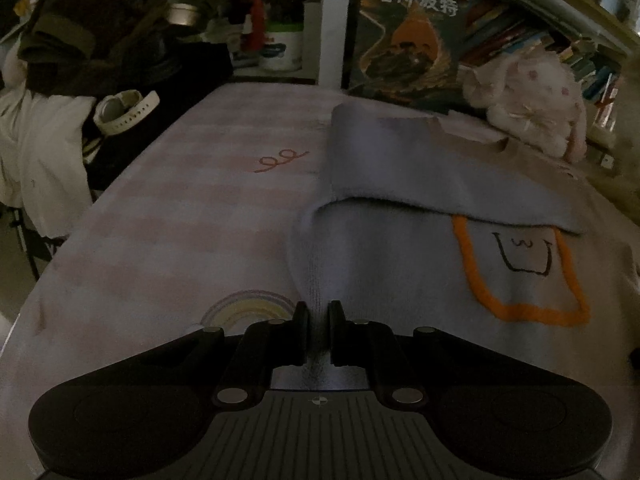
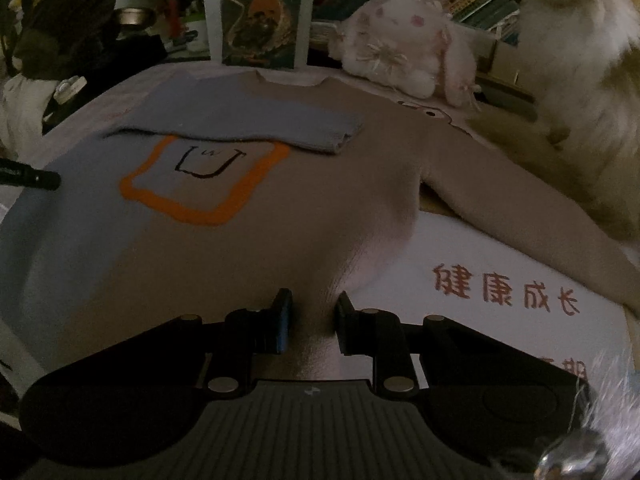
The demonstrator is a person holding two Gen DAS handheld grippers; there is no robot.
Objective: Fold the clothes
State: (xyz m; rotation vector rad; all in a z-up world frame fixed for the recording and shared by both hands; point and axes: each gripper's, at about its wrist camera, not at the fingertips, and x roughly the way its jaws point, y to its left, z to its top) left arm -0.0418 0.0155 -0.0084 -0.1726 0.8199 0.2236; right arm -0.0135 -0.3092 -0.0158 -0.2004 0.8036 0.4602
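- Left wrist view: the sweater [image 1: 420,264] lay flat on the covered table [image 1: 180,208], front up, with its orange-outlined patch [image 1: 520,276] showing. Its blue sleeve [image 1: 432,172] was folded across the chest, the cuff end reaching over the top of the patch. That reads as a sleeve-in fold, judging by how squarely it sat.
- Left wrist view: the left gripper [image 1: 318,312] sat at the sweater's near hem on the blue side. Its jaws were nearly together with a ridge of knit fabric pinched between them, so I took it as clamped on the hem, probably to lift that edge for a fold.
- Left wrist view: a plush rabbit [image 1: 532,100] and a book [image 1: 408,36] stood at the far edge, clear of the garment. A white watch [image 1: 124,112] lay off to the left.
- Right wrist view: the same sweater [image 2: 300,200] filled the middle of the table. The beige sleeve [image 2: 520,216] stretched out to the right, not folded in, toward a long-haired cat [image 2: 580,80] sitting at that side.
- Right wrist view: the right gripper [image 2: 312,312] was at the near hem on the beige side. Its jaws stood moderately apart with cloth lying between them. I could not tell whether the pads actually pressed the fabric, though the gap looked too wide for a grip.
- Right wrist view: the tip of the left gripper showed at the left edge, resting on the blue side.
- Judgement: one sleeve in and one out fits a fold partway through.
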